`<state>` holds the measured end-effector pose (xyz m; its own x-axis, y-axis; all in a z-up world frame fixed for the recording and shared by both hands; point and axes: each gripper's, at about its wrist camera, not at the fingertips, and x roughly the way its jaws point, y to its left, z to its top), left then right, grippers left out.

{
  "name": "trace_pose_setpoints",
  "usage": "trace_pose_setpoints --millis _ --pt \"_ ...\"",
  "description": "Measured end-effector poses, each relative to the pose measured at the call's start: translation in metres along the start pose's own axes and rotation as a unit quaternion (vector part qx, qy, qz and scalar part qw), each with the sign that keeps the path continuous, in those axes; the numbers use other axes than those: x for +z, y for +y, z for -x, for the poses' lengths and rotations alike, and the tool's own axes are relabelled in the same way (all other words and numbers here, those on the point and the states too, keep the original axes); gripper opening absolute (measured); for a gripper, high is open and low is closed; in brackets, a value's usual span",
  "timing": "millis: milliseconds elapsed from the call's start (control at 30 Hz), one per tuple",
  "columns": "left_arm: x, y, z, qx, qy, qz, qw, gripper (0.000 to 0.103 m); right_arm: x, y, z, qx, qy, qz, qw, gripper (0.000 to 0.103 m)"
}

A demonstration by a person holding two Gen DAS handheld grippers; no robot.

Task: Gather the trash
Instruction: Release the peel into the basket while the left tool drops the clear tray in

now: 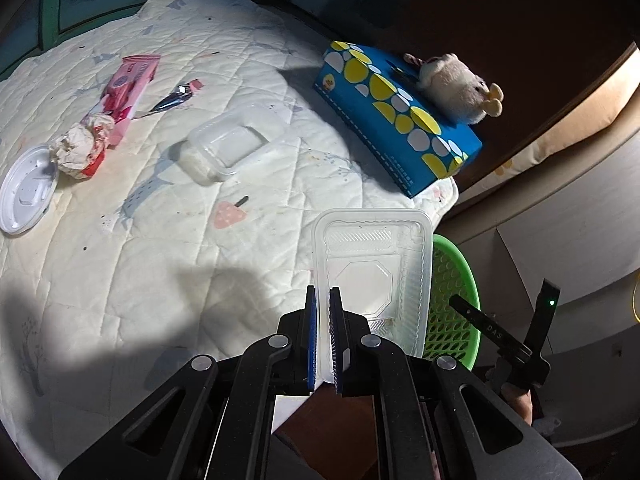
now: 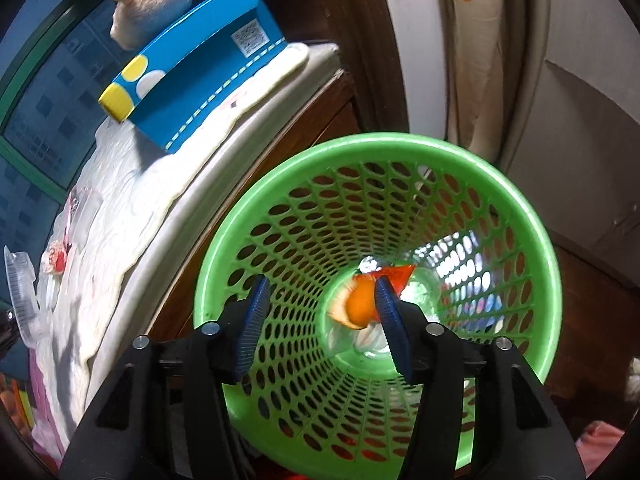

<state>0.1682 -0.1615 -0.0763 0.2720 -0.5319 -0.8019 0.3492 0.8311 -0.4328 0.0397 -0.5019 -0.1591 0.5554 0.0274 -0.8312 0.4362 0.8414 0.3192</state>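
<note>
In the left wrist view, the left claw (image 1: 323, 300) sits at lower centre, pinched narrow on the near rim of a clear tray (image 1: 372, 276) that stands up from the pads toward frame centre. Behind the tray, at right, shows part of the green basket (image 1: 456, 304). The quilt (image 1: 168, 216) fills the left and middle. On it, at the left edge lies a white lid (image 1: 25, 189), touching a paper wad (image 1: 80, 150), with a pink wrapper (image 1: 128, 88) just above. Near centre lies a clear box (image 1: 228, 148). At upper right is a blue box (image 1: 396, 116) with a plush toy (image 1: 456, 88) on top.

In the right wrist view, the right claw (image 2: 320, 320) stands about half open over the basket (image 2: 532, 216), with nothing between the pads. An orange peel (image 2: 358, 300) appears blurred inside the basket, between the fingers from this angle. The blue box (image 2: 192, 80) and toy (image 2: 152, 4) are at upper left.
</note>
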Motion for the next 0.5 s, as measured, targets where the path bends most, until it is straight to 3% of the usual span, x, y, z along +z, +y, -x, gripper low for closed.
trace_pose_setpoints --millis 333,500 --pt "-0.006 -0.069 -0.04 -0.016 0.035 -0.075 0.9965 0.006 -0.017 -0.021 0.04 0.014 -0.023 -0.015 1.0 0.057" --pt "-0.011 -0.102 -0.064 -0.015 0.055 -0.106 0.9927 0.006 -0.028 -0.024 0.063 -0.004 -0.043 0.0 0.999 0.061"
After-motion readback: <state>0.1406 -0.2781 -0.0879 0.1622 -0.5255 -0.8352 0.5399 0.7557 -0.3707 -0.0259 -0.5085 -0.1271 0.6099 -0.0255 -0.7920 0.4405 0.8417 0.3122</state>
